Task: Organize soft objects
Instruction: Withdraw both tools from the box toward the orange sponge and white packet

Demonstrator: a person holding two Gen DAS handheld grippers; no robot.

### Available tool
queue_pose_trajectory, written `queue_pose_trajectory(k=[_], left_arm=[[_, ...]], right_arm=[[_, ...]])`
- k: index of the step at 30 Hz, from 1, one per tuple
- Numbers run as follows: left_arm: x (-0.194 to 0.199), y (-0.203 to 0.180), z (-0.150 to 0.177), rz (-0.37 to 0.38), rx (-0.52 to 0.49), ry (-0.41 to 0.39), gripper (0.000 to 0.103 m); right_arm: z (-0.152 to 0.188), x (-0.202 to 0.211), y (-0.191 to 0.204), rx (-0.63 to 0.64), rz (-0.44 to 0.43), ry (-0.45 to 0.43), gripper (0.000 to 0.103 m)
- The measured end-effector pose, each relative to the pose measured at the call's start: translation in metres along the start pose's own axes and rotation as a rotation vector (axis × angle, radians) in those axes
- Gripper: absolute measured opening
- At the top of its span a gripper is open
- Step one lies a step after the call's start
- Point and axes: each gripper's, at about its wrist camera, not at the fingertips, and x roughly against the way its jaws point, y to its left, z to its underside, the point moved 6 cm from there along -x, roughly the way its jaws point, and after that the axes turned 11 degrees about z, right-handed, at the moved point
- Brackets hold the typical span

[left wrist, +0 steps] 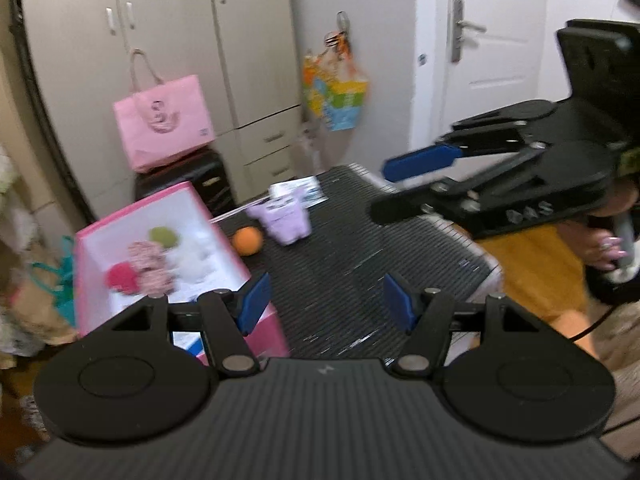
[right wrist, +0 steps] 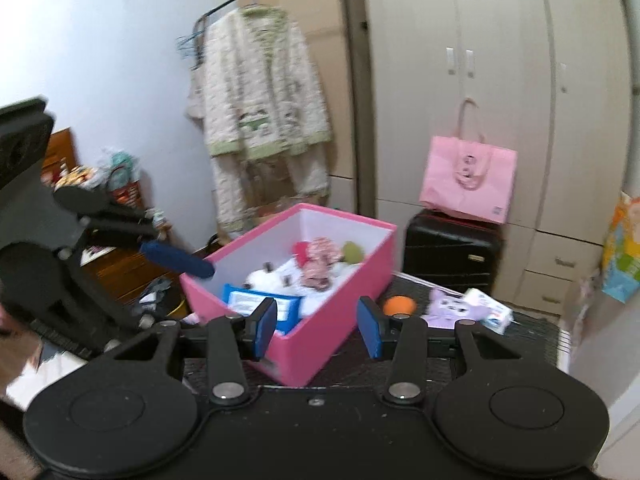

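A pink box (left wrist: 262, 330) (right wrist: 340, 322) stands on a dark ribbed surface (left wrist: 352, 272) and holds several soft toys: white (left wrist: 196, 260), floral pink (right wrist: 318, 266), red (left wrist: 120, 278), green (right wrist: 352, 252), plus a blue packet (right wrist: 260, 304). An orange ball (left wrist: 248, 241) (right wrist: 397, 305) and a purple plush (left wrist: 285, 220) (right wrist: 446, 306) lie on the surface beyond the box. My left gripper (left wrist: 326, 306) is open and empty above the surface. My right gripper (right wrist: 316, 326) is open and empty over the box's near corner; it also shows in the left wrist view (left wrist: 384, 188).
A tissue pack (right wrist: 490, 310) (left wrist: 298, 190) lies by the purple plush. A black suitcase (right wrist: 452, 254) carries a pink bag (right wrist: 468, 182) before the wardrobe (left wrist: 160, 40). Pyjamas hang on a rack (right wrist: 260, 120). A white door (left wrist: 496, 40) stands at the right.
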Motion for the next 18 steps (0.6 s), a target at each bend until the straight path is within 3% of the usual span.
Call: queue_pose_trajectory(k=[6,12,15,18], left_arm=[[-0.04,-0.003,-0.011,0.072,0.043,-0.039,0.062],[-0.088,0.01,-0.017,0.05,0.136,-0.074,0.062],[-0.108,0.021,-0.02,-0.006,0.163,-0.1,0.061],[-0.124,0.032,-0.024,-0.139,0.157,-0.142,0.061]], right_arm=[[-0.003,-0.016,-0.052,-0.048,0.117,-0.004,0.05],[0.002,-0.048,-0.099,-0.113,0.14,0.005,0.05],[0.003,-0.07,-0.122,-0.14,0.14,0.01,0.05],[0.004,-0.092,-0.141,-0.154,0.142,0.013,0.05]])
